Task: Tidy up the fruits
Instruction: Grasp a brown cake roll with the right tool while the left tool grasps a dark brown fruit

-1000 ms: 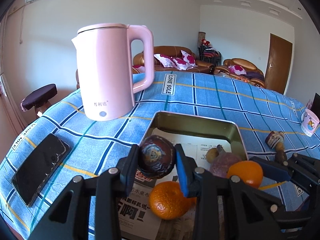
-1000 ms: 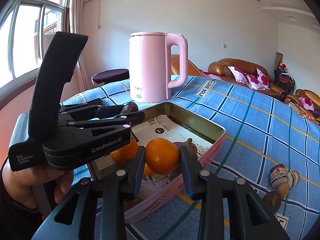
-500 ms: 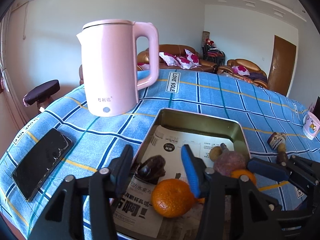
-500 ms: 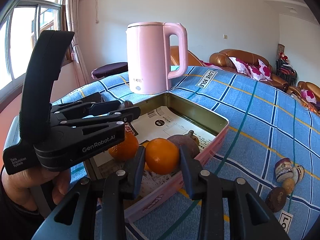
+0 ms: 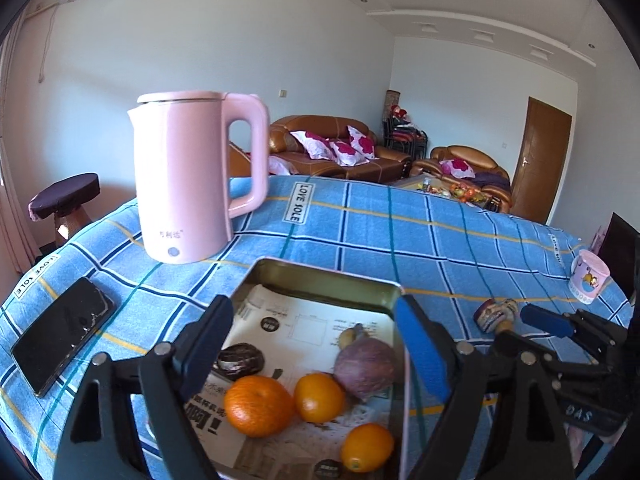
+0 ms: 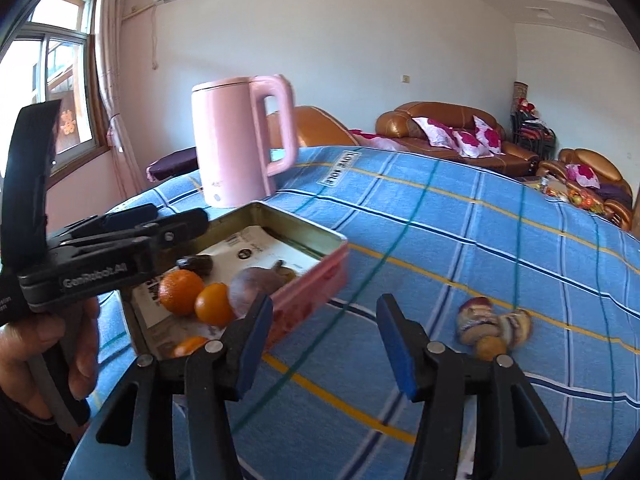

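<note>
A metal tray (image 5: 320, 276) lined with printed paper holds a dark passion fruit (image 5: 240, 362), three oranges (image 5: 258, 406) (image 5: 320, 398) (image 5: 366, 448) and a purple fruit (image 5: 366, 368). My left gripper (image 5: 313, 314) hovers over the tray with its jaws opening and nothing between them. My right gripper (image 6: 324, 308) is over the blue cloth just right of the tray's pink wall (image 6: 312, 296). Its jaws are opening too, and they are empty. A small pile of loose fruits (image 6: 494, 328) lies on the cloth to its right.
A tall pink kettle (image 5: 192, 184) stands behind the tray. A black phone (image 5: 60, 336) lies at the table's left edge, and a pink cup (image 5: 590, 282) sits at the far right. A hand (image 6: 40, 352) holds the left gripper (image 6: 120, 236).
My left gripper let the dark passion fruit drop into the tray, opened wide and drew back. My right gripper released its orange into the tray and swung right over the cloth.
</note>
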Demonstrator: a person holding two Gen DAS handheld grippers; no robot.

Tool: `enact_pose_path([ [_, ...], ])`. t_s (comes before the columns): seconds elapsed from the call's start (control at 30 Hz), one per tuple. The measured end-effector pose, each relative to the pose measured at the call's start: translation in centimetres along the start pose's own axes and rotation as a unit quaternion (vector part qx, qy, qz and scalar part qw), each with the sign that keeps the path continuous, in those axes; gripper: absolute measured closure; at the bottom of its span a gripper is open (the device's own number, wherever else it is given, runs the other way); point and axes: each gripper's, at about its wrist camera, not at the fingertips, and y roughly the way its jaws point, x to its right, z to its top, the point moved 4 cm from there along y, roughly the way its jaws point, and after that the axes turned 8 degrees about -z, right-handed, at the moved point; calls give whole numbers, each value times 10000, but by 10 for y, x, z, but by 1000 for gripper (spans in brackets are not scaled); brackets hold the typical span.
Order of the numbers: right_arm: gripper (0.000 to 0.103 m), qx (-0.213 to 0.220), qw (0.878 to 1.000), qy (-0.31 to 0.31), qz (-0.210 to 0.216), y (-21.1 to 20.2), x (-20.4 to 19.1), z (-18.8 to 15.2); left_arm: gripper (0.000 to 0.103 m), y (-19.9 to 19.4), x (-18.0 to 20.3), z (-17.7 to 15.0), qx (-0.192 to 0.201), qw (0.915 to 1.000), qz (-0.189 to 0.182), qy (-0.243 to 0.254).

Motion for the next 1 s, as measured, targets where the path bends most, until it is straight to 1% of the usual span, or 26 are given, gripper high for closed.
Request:
enact_pose_path([
  [0.03, 47, -40, 9998, 76, -184, 0, 16, -2, 17, 0, 9, 1, 14, 10000, -72, 47],
  [0.13, 47, -188, 9973, 341, -622, 3, 66, -9, 10, 5, 36, 3, 9, 9995, -275, 184],
  [0.17, 47, -233, 9960, 439, -745, 5, 81, -10, 10, 8, 45, 3, -2, 9992, -341, 231],
  [0.23, 47, -327, 9937, 566, -910, 10, 103, -13, 10, 15, 61, 3, -46, 9984, -454, 334],
  [0.3, 47, -401, 9922, 626, -998, 14, 117, -15, 10, 24, 76, 1, -96, 9976, -527, 431],
  [0.43, 47, -576, 9925, 612, -890, 29, 121, -18, 10, 44, 93, -1, -272, 9965, -604, 517],
  [0.6, 47, -716, 9936, 475, -730, 43, 115, -17, 10, 58, 98, -4, -394, 9959, -592, 550],
  [0.7, 47, -813, 9929, 645, -581, 51, 121, -17, 10, 61, 97, -7, -458, 9958, -578, 538],
  [0.8, 48, -890, 9917, 887, -278, 59, 126, -16, 10, 65, 97, -10, -552, 9953, -599, 522],
  [0.83, 52, -899, 9911, 953, -219, 60, 127, -16, 10, 66, 98, -11, -569, 9952, -607, 525],
  [0.87, 64, -917, 9908, 981, -183, 61, 127, -17, 10, 67, 99, -12, -584, 9950, -612, 531],
  [0.93, 68, -908, 9912, 959, -106, 61, 125, -17, 10, 68, 102, -13, -615, 9945, -647, 544],
  [1.0, 69, -899, 9916, 920, -134, 59, 122, -17, 10, 68, 106, -14, -641, 9939, -694, 566],
])
